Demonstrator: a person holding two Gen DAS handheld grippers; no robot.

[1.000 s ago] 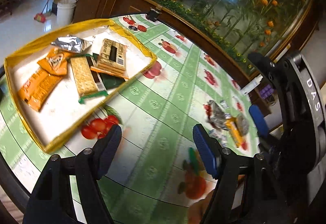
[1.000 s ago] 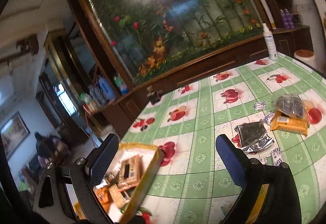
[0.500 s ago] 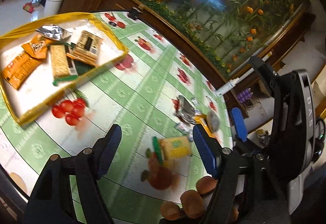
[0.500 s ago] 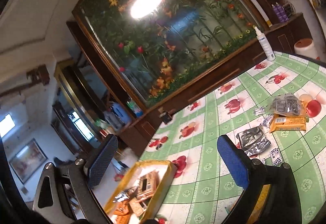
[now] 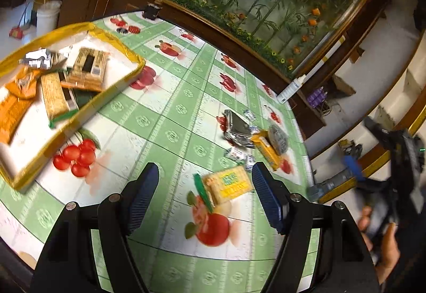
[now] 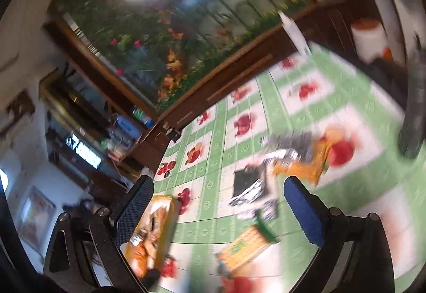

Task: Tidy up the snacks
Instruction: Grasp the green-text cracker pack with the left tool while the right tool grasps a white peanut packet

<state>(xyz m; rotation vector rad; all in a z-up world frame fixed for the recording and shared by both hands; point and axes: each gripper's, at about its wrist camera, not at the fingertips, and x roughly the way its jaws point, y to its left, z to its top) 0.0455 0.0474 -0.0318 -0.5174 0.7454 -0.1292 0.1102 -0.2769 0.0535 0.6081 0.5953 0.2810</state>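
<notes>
A yellow cracker packet (image 5: 229,185) with a green end lies flat on the green fruit-print table (image 5: 170,117). It is just ahead of my left gripper (image 5: 205,194), which is open with nothing touching its pads. The yellow-rimmed tray (image 5: 117,45) at the left holds several snack packets. A loose pile of snacks (image 5: 253,133) lies further right. My right gripper (image 5: 354,167) shows past the table's right edge, held by a hand (image 5: 383,247). In the blurred right wrist view the right gripper (image 6: 219,210) is open and empty above the cracker packet (image 6: 247,245), the tray (image 6: 167,215) and the pile (image 6: 293,157).
A white spray bottle (image 5: 290,89) lies at the table's far right edge, and a small dark object (image 5: 151,10) stands at its far edge. A wooden cabinet with a flower picture backs the table. A white bucket (image 5: 48,16) stands on the floor at left.
The cracker packet has come into the left view and now lies between the left fingertips. The right gripper has pulled away to the right, off the table's edge. Its view has blurred.
</notes>
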